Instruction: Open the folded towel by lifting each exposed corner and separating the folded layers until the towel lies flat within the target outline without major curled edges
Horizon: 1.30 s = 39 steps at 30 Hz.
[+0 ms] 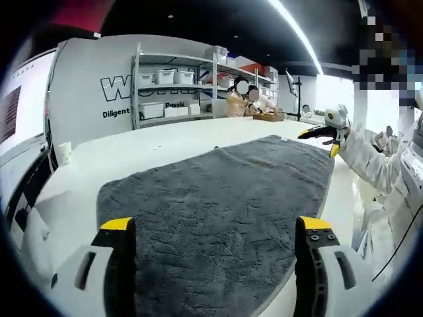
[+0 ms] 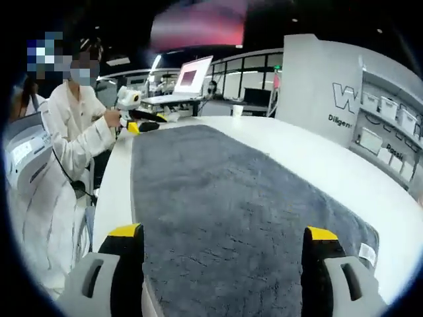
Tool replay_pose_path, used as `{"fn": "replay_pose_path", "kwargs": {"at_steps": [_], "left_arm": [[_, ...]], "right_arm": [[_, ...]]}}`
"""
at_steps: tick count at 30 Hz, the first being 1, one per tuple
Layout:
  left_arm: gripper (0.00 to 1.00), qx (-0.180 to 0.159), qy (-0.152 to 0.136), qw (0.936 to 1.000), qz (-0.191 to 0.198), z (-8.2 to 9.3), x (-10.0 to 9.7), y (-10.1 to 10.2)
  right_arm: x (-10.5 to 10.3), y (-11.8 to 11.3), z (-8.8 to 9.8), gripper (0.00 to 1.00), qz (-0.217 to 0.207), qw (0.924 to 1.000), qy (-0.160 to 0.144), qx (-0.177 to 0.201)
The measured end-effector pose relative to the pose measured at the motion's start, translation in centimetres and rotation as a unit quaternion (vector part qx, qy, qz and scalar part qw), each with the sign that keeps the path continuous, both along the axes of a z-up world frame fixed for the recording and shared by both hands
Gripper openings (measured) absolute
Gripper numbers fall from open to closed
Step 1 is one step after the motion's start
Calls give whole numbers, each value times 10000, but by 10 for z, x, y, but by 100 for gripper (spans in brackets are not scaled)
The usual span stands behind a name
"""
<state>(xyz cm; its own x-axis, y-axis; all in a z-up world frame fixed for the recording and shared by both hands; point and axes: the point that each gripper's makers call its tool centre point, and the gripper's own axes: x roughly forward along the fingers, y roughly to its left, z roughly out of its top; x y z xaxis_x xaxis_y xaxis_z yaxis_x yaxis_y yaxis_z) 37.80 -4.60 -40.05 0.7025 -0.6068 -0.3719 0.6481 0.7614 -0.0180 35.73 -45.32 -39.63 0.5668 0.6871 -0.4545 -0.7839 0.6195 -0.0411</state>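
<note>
While both pairs of jaws stand spread apart with nothing between them, the left gripper [image 1: 215,228] and the right gripper [image 2: 225,238] hover at opposite ends of the grey towel [image 2: 225,198]. It lies spread along the white table [image 1: 165,142], one layer as far as I can tell, edges mostly flat, so the unfolding looks nearly done. I can see no outline. Storage bins [image 1: 165,77] sit on a far shelf [image 1: 175,89]; contents unclear.
</note>
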Motion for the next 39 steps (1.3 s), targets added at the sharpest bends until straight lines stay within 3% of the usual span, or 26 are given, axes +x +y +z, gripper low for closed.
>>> {"fn": "replay_pose_path", "kwargs": {"at_steps": [6, 11, 18, 22, 26, 30, 37, 39], "left_arm": [[99, -8, -4, 9993, 362, -6, 6, 7], [99, 212, -14, 9941, 1068, -13, 14, 27], [99, 304, 29, 9942, 1030, -23, 14, 20], [99, 408, 43, 9934, 1069, -27, 14, 22], [99, 371, 87, 9939, 1034, -29, 14, 21], [99, 556, 217, 9928, 1036, -40, 13, 23], [99, 308, 223, 9940, 1025, -41, 12, 24], [99, 322, 234, 9939, 1026, -41, 12, 23]], "right_arm": [[3, -35, 2, 88, -751, 9971, 39, 100], [2, -72, 3, 76, -1598, 9871, 0, -33], [-3, -106, 0, 55, -2291, 9733, 58, -89], [-4, -134, -11, 42, -2827, 9584, 158, -351], [-6, -145, -22, 37, -2980, 9533, 290, -406], [-5, -152, -32, 27, -3059, 9502, 399, -431], [-9, -160, -46, 8, -3074, 9477, 507, -699], [-9, -160, -46, 7, -3089, 9476, 505, -639]]}}
